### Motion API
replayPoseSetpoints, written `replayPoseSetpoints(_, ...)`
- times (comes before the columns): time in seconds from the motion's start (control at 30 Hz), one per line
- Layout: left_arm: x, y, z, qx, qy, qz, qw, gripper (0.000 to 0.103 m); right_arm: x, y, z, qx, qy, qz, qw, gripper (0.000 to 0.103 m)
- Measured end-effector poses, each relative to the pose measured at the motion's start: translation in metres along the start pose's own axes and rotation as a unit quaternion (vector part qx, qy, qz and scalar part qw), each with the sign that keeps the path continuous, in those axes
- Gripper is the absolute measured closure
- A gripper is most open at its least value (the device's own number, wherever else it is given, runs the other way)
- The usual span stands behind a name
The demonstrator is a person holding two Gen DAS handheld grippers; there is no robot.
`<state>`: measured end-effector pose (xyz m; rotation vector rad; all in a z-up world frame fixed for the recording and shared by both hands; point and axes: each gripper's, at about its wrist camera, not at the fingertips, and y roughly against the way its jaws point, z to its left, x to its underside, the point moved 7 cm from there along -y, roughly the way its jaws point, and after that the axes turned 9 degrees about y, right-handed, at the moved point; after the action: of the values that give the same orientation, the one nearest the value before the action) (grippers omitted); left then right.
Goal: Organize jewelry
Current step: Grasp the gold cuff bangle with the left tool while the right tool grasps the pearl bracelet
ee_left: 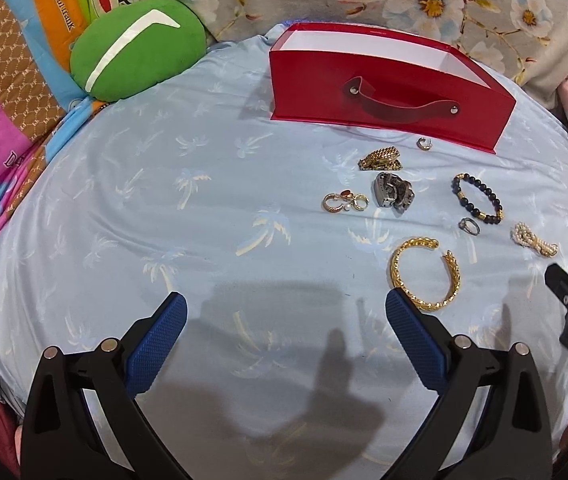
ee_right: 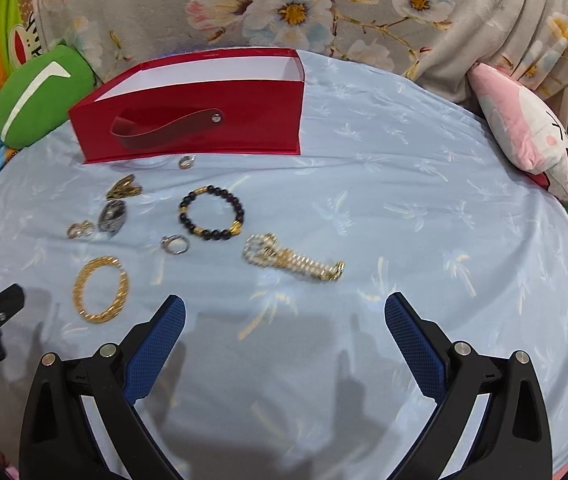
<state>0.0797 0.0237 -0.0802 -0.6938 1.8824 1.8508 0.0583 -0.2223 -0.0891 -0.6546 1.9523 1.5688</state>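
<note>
Jewelry lies scattered on the blue sheet in front of the red box, nothing in it yet as far as shows. Both the left gripper and right gripper hover spread wide, empty. The gold bangle looks stiff, light and slippery: pinch its band. The pearl bracelet looks limp; grab mid-length.

A pale blue palm-print bed sheet carries a red box, scattered jewelry and, apparently, cushions.

Perhaps "Daulfrank" on orange fabric
</note>
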Motion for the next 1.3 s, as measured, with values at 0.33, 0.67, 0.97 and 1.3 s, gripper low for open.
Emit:
replayPoseSetpoints(0.33, -0.004, -0.013, -0.021, 0.024, -0.017, 0.013, 0.9995, 0.006, -0.009, -0.041, -0.011, -0.016, 0.014, 0.033, 0.999, 0.03)
replayPoseSetpoints(0.67, 0.0, -0.022, -0.044, 0.048, -0.038, 0.024, 0.9978, 0.006, -0.009, -0.062, -0.008, -0.055, 0.008, 0.05, 0.997, 0.05)
replayPoseSetpoints(0.97, 0.008, -0.033, -0.067, 0.075, -0.043, 0.046, 0.9952, 0.006, -0.008, -0.056, -0.004, -0.083, -0.005, 0.064, 0.995, 0.09)
replayPoseSetpoints(1.3, 0.021, -0.045, -0.084, 0.069, -0.063, 0.048, 0.9944, 0.006, 0.005, -0.029, -0.016, -0.084, -0.047, 0.055, 0.994, 0.09)
